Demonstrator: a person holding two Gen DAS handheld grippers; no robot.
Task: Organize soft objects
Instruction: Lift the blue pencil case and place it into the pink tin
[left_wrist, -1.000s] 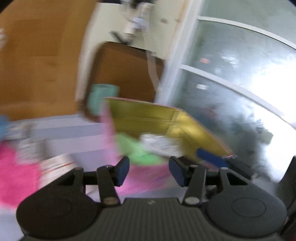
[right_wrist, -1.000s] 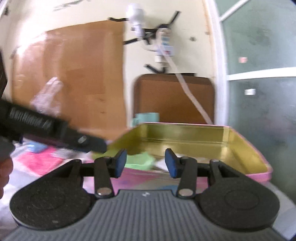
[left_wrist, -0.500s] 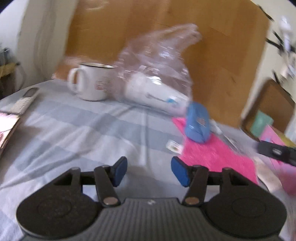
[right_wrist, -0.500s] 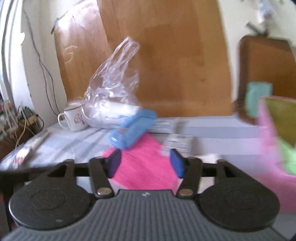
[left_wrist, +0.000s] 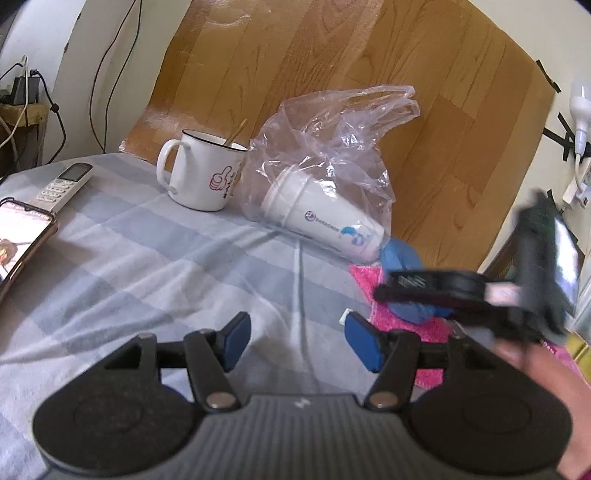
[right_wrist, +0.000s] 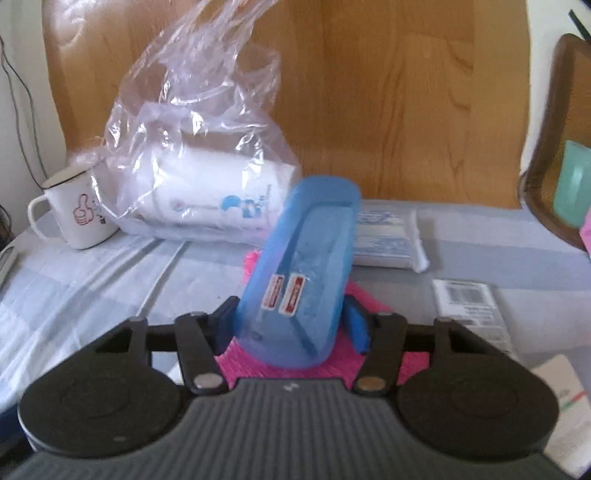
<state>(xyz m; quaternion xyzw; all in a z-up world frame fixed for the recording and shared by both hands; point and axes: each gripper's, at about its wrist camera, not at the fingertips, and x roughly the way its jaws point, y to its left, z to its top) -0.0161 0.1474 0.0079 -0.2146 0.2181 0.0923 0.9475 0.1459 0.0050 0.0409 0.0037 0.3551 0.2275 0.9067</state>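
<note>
A soft blue slipper-shaped object (right_wrist: 303, 280) lies on a pink cloth (right_wrist: 369, 295) on the striped table. My right gripper (right_wrist: 291, 325) is open, its jaws on either side of the blue object's near end, not closed on it. In the left wrist view the blue object (left_wrist: 400, 254) and pink cloth (left_wrist: 402, 325) show at the right, partly hidden by the right gripper body (left_wrist: 480, 295). My left gripper (left_wrist: 295, 343) is open and empty above the tablecloth.
A white mug (left_wrist: 201, 173) and a clear plastic bag holding paper cups (left_wrist: 325, 192) stand at the back. A phone (left_wrist: 22, 240) and a handset (left_wrist: 62, 184) lie at the left. A tissue pack (right_wrist: 388, 236) and paper cards (right_wrist: 469, 306) lie at the right.
Both grippers swung left, away from the pink tin box. The right gripper then moved forward onto the pink cloth until its jaws straddled the blue object.
</note>
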